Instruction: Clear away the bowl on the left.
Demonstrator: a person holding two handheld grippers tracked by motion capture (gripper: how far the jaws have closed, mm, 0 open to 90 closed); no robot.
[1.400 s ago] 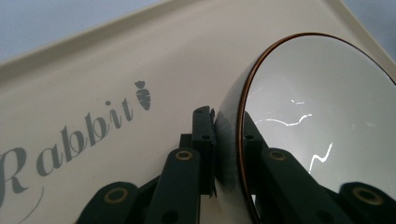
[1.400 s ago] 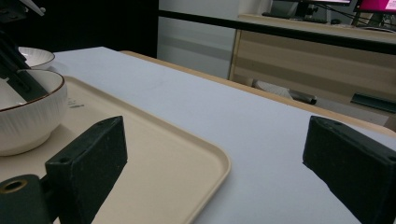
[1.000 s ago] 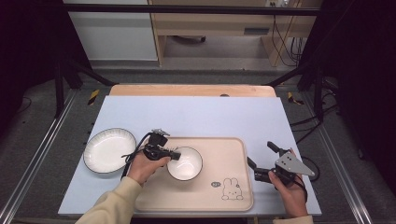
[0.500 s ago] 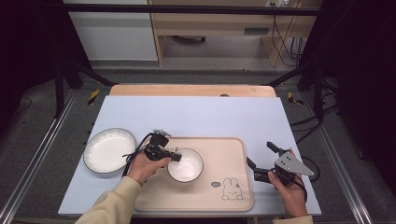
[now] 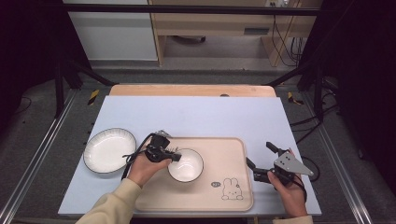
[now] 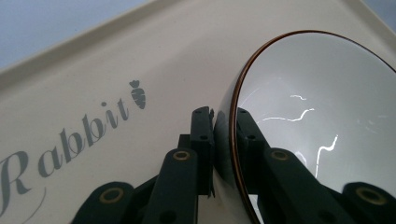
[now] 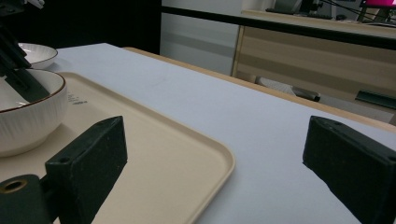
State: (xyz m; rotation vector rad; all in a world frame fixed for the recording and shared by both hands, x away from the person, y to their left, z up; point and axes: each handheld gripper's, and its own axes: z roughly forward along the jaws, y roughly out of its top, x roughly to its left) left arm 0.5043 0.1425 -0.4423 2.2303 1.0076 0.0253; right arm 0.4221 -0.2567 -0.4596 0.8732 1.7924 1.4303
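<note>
— What is sitting where?
— A bowl (image 5: 186, 165) is sitting on the tray (image 5: 224, 149), at its left end. A plate (image 5: 109, 150) is lying left of the tray, on the table (image 5: 196, 116).

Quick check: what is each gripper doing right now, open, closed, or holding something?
Left gripper: closed on the rim of the white bowl.
Right gripper: open, holding nothing.

Grey floor (image 5: 46, 140), wooden cabinet (image 5: 224, 21) behind the blue-topped table (image 5: 196, 116)
</note>
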